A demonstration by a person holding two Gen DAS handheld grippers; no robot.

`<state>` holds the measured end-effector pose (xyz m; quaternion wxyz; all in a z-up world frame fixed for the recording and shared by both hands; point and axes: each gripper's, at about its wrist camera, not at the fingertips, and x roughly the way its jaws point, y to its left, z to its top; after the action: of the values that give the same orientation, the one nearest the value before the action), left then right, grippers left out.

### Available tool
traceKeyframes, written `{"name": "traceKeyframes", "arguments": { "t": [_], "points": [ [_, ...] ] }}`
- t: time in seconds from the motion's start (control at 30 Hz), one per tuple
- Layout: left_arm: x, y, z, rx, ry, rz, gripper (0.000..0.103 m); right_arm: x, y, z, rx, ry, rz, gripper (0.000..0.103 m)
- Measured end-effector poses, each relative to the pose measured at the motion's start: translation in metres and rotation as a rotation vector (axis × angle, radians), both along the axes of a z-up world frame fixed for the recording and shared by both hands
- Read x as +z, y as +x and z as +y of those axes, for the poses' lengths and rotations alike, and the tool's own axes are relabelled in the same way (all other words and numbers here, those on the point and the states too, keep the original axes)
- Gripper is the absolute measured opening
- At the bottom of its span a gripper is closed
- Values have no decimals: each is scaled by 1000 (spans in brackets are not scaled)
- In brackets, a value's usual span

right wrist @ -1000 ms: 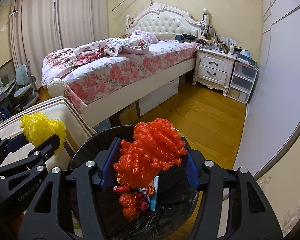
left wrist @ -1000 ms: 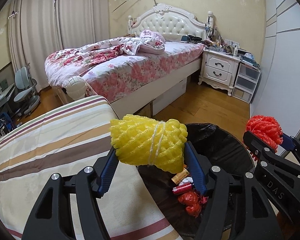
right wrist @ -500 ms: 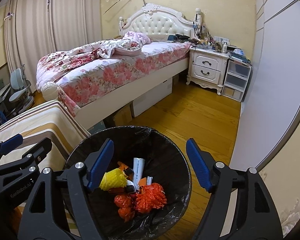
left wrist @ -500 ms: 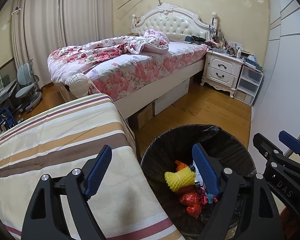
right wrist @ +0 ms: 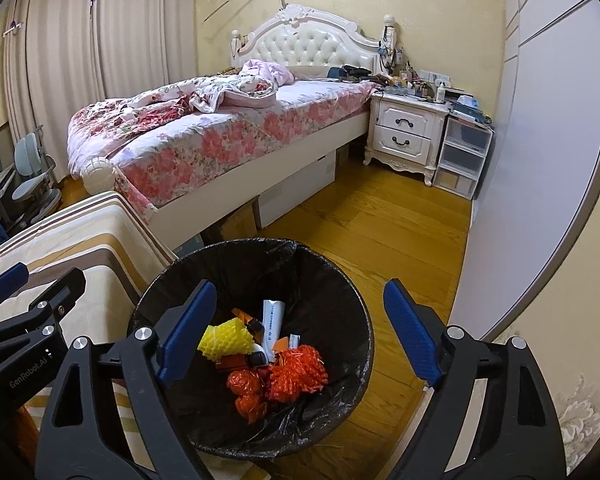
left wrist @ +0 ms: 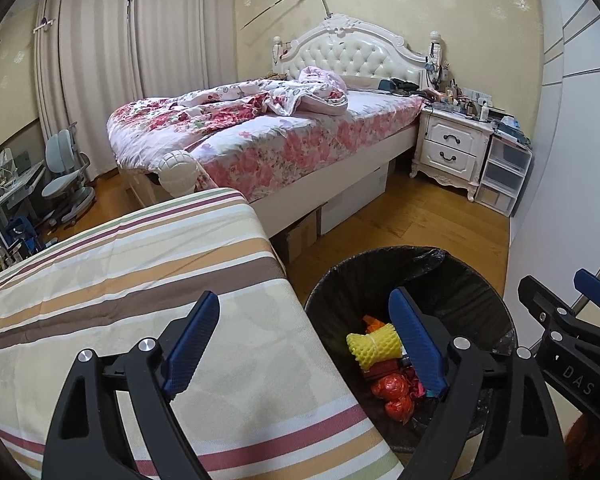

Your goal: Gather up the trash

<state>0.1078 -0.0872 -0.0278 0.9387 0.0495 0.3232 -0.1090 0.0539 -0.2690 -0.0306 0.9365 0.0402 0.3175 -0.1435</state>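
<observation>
A round bin with a black liner (right wrist: 340, 280) stands on the wood floor beside the striped table; it also shows in the left wrist view (left wrist: 476, 280). Inside lie a yellow foam net (right wrist: 224, 338), an orange foam net (right wrist: 298, 372), red wrappers (right wrist: 246, 388) and a white tube (right wrist: 271, 316). The yellow net also shows in the left wrist view (left wrist: 374, 344). My left gripper (left wrist: 306, 344) is open and empty over the table's corner and the bin's left rim. My right gripper (right wrist: 298, 340) is open and empty above the bin.
A striped cloth covers the table (left wrist: 120, 280) at the left. A bed with floral bedding (right wrist: 220, 136) stands behind, with boxes under it. A white nightstand (right wrist: 406, 136) and plastic drawers (right wrist: 462, 156) stand at the back right. A white wardrobe wall (right wrist: 540, 160) runs along the right.
Both grippers opened and dropped their loads: the yellow foam net and the orange foam net fell into the bin. Both grippers now hold nothing.
</observation>
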Motion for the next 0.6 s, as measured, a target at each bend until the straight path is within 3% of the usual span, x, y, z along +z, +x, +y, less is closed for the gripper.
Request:
{"name": "traceKeyframes", "arguments": {
  "t": [0.6],
  "points": [
    [15,-55,54,60,-9,-18,84,8,-61,45,43,-24,-14,86]
  ]
}}
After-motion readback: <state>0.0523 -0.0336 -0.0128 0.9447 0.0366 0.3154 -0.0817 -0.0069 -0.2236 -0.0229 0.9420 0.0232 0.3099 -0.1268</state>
